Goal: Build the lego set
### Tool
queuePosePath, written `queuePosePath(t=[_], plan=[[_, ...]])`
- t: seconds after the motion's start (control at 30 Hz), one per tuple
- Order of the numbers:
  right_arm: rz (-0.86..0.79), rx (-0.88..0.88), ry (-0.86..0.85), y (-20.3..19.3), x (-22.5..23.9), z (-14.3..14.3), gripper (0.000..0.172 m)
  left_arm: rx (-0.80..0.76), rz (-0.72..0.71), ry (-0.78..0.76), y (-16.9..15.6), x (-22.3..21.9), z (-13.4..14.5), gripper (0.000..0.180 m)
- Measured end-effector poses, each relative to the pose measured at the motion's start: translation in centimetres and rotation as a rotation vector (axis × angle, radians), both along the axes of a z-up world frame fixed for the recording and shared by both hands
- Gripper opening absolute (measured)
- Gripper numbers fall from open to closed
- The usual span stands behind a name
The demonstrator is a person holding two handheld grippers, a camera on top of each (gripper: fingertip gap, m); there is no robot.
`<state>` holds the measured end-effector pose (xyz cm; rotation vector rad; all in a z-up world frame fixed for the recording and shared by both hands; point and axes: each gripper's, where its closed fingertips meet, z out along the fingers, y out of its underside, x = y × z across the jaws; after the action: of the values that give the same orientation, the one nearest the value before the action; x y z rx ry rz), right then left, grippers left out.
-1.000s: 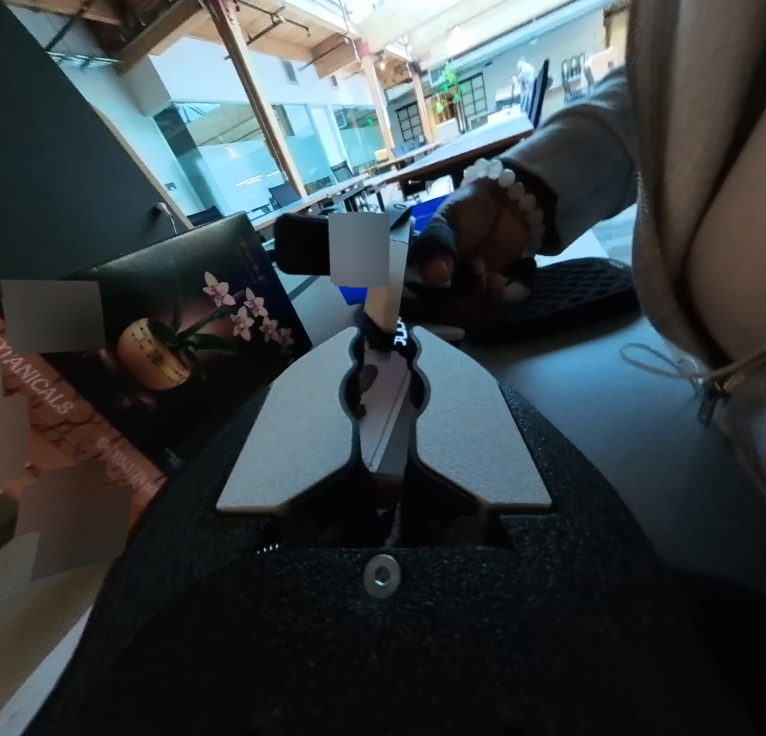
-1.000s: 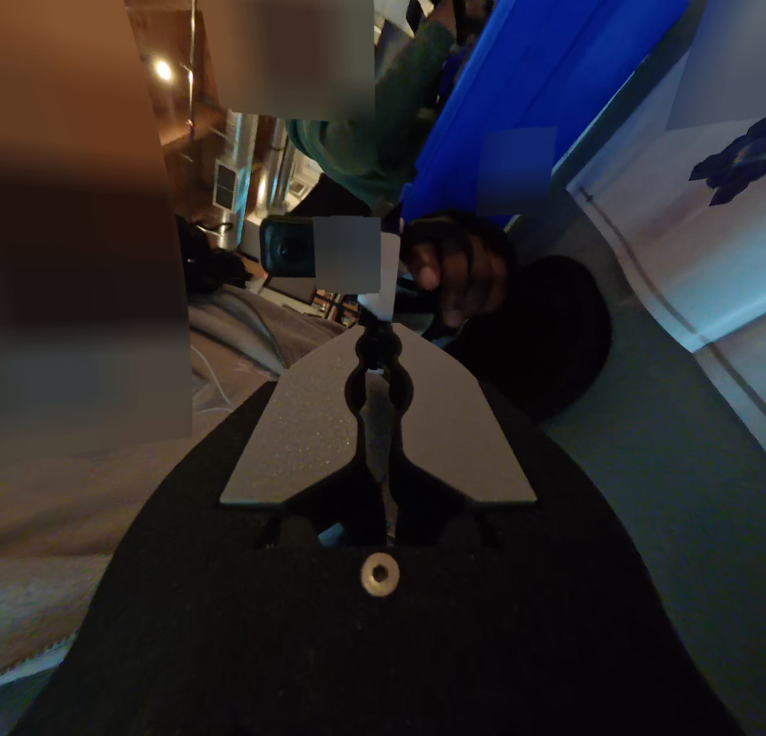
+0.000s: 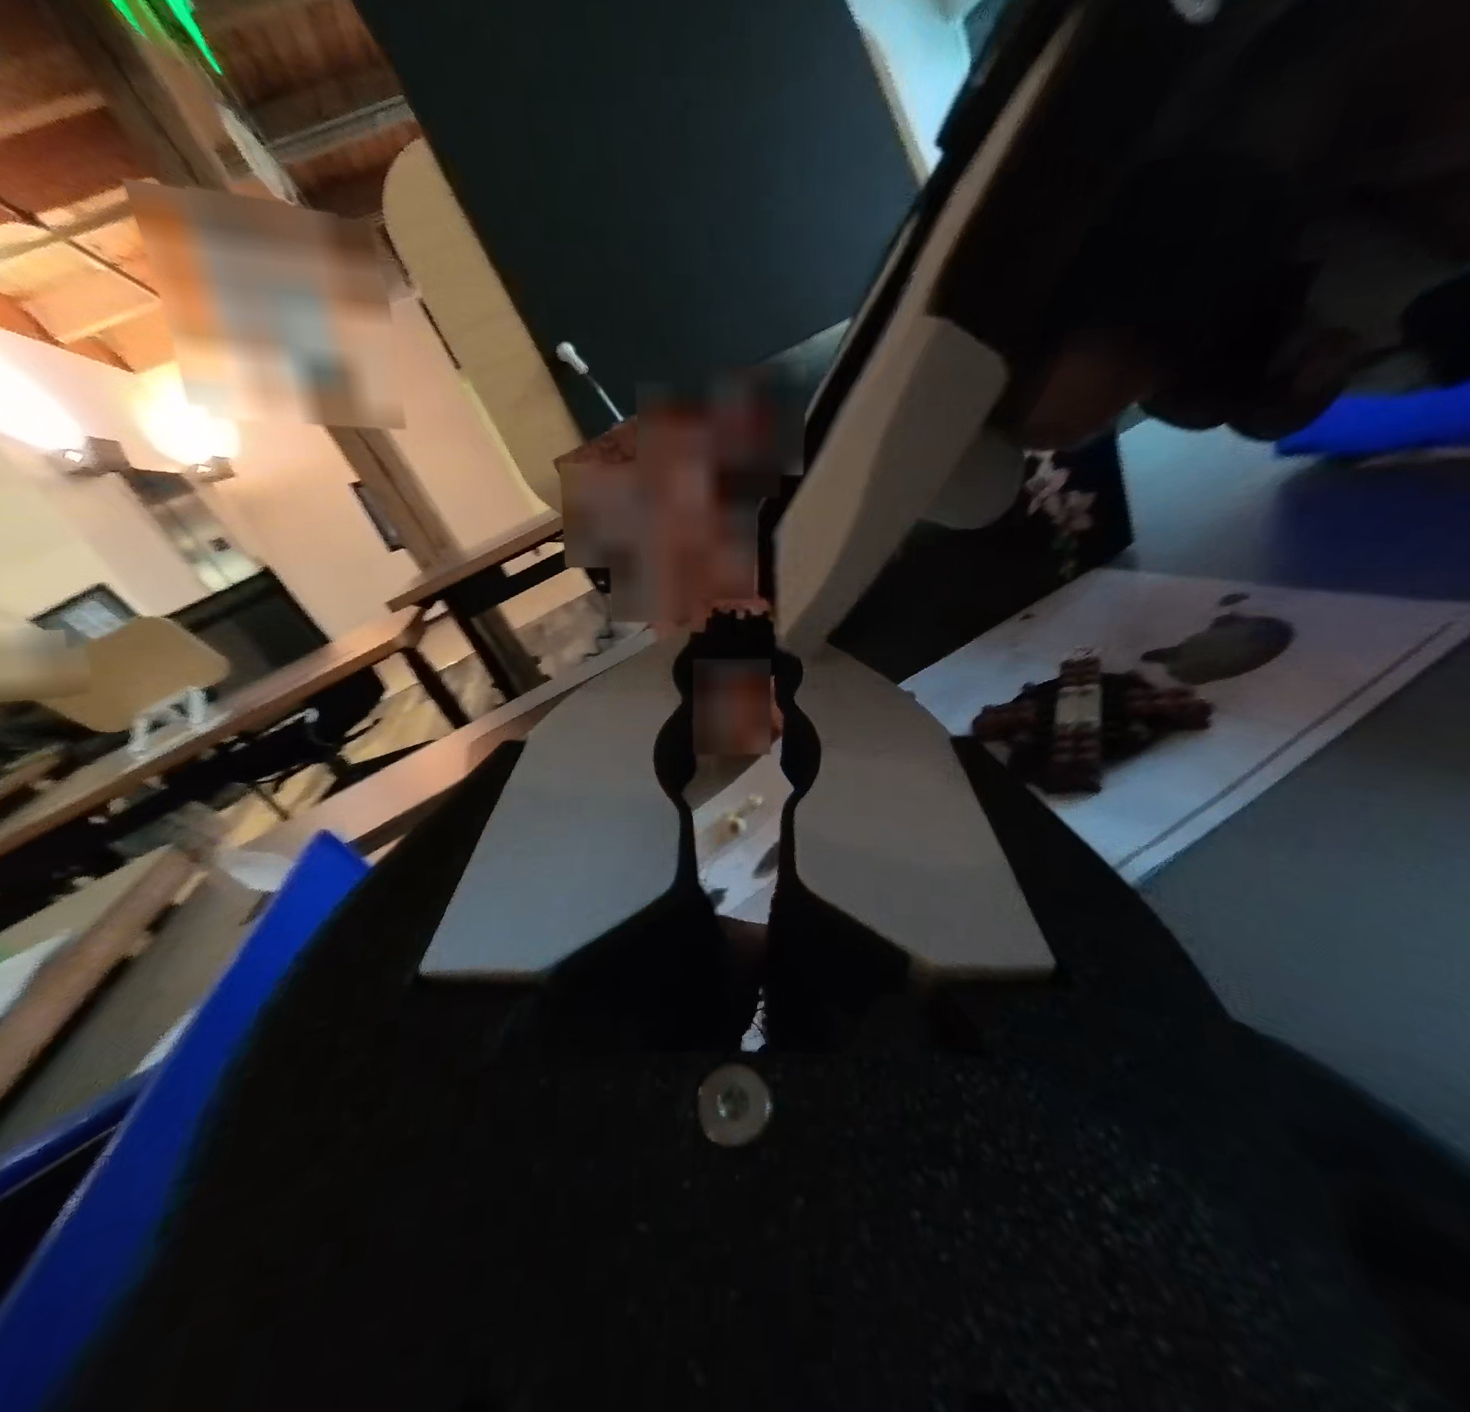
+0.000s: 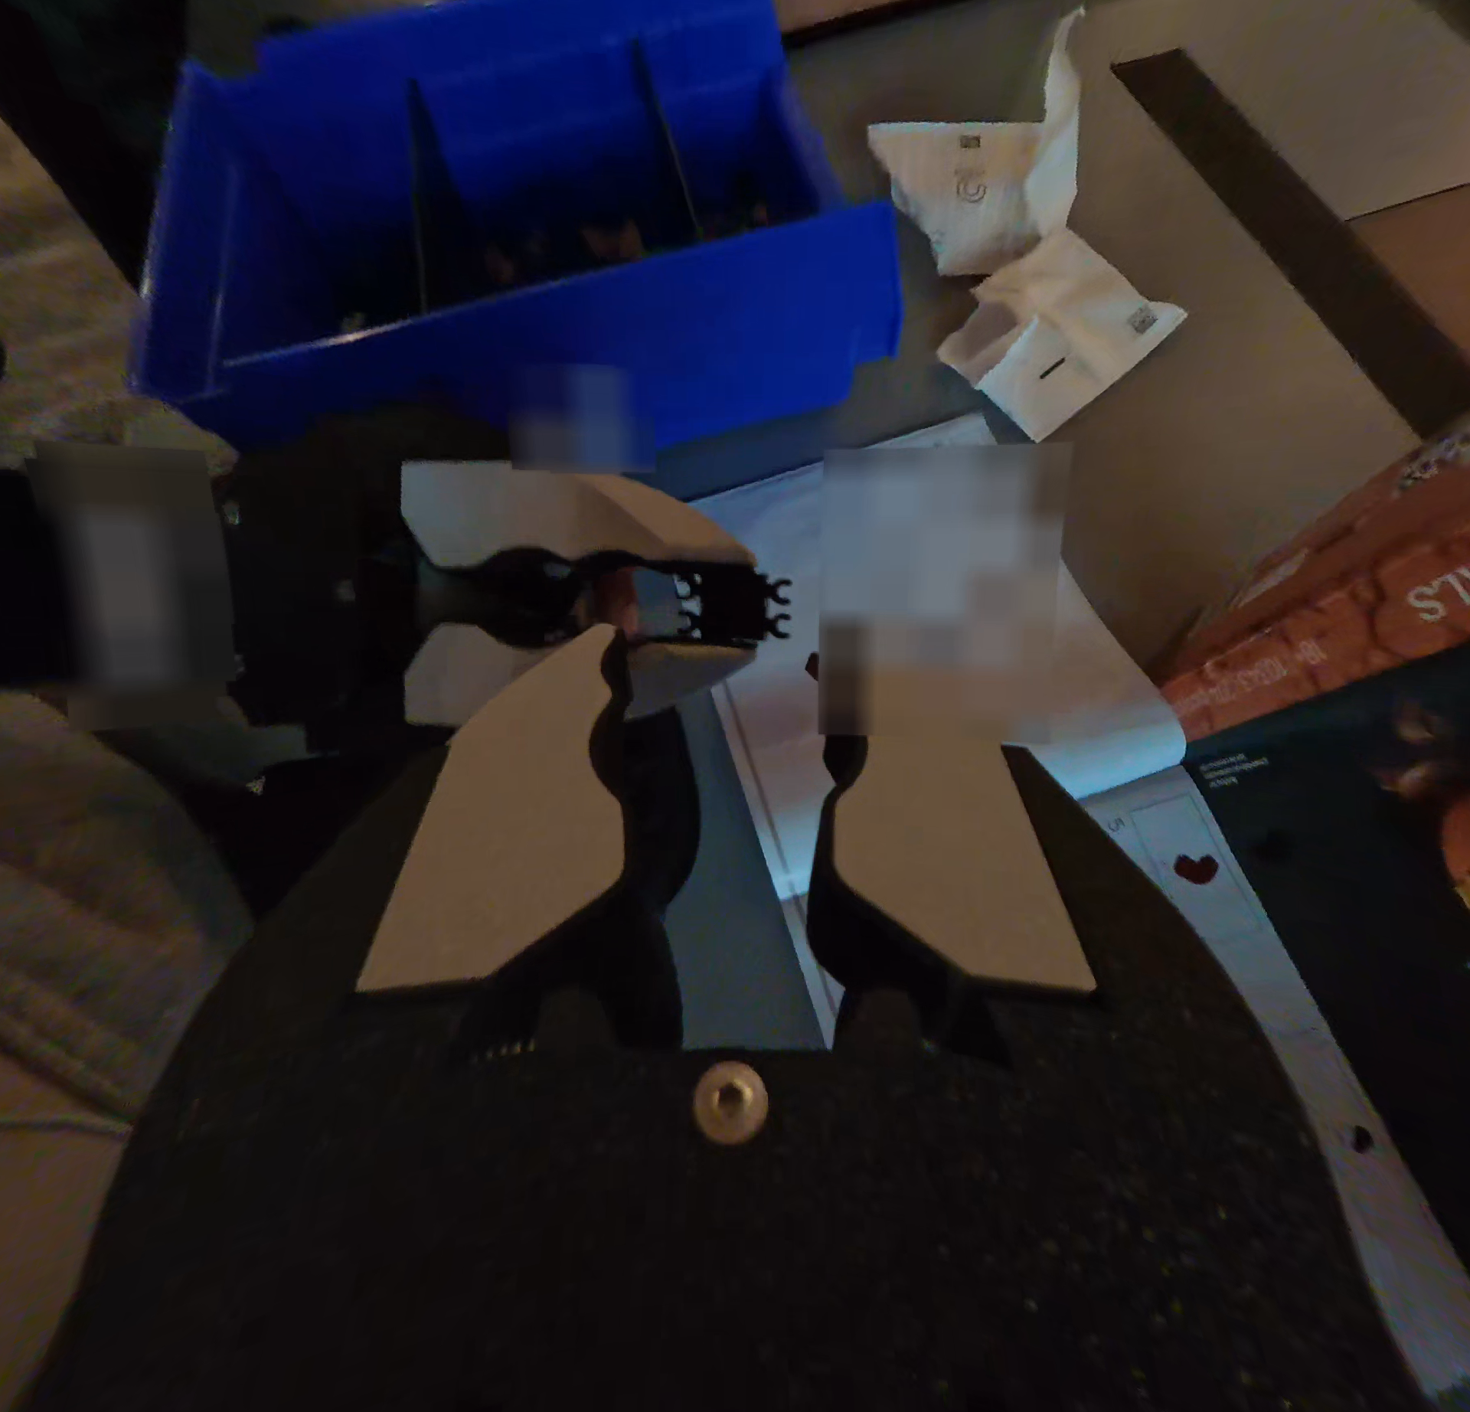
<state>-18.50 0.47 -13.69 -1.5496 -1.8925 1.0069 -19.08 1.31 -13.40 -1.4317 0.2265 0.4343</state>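
My left gripper (image 3: 736,646) is shut on a small black toy-brick piece (image 3: 736,627) with clip ends that sticks out past its tips. A mosaic patch covers part of the gap behind it. In the right wrist view the same piece (image 4: 728,602) shows pinched between the left gripper's pale fingers (image 4: 636,526), which point right. My right gripper (image 4: 720,682) is open, just below and in front of the left one. Only the sheet and table show between its fingers. Its left fingertip (image 4: 589,658) overlaps the left gripper's lower finger, and its right tip is hidden by a patch. One right finger (image 3: 875,459) looms in the left wrist view.
A blue divided bin (image 4: 517,324) with small dark parts stands behind the grippers. White paper bags (image 4: 1034,260) lie to its right. A printed instruction sheet (image 3: 1241,705) lies on the grey table (image 4: 1193,459). A dark and orange box (image 4: 1352,618) is at the right. The tips of both grippers are at nearly the same place.
My right gripper was shut at the piece a second ago; it has opened and drawn back. My left gripper stays shut on the black piece. Both views have swung round.
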Motion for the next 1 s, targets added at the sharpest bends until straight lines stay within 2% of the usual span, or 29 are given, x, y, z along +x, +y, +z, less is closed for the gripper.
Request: queuePosePath(t=[0.17, 0.5, 0.57, 0.73, 0.9, 1.0], plan=[[-0.026, 0.021, -0.005, -0.5, -0.9, -0.1, 0.041, -0.012, 0.051, 0.075, -0.1, -0.1, -0.1, 0.016], [-0.012, 0.124, -0.042, -0.3, -1.7, -1.2, 0.027, -0.024, 0.08, 0.09, -0.2, -0.6, -0.4, 0.017], [0.004, 0.114, -0.054, -0.1, -1.8, -1.5, 0.027, -0.038, 0.071, 0.059, -0.2, -0.6, -0.6, 0.019], [0.043, 0.185, -0.101, 1.5, -1.7, -1.9, 0.027, -0.129, 0.068, -0.056, -0.3, -1.4, -2.2, 0.041], [0.068, 0.209, -0.162, 3.3, -1.7, -3.0, 0.027, -0.166, -0.044, -0.264, -1.0, -0.8, -3.9, 0.041], [0.108, 0.187, -0.21, 3.4, -2.8, -4.9, 0.027, -0.155, -0.091, -0.31, -1.3, -0.9, -4.0, 0.037]])
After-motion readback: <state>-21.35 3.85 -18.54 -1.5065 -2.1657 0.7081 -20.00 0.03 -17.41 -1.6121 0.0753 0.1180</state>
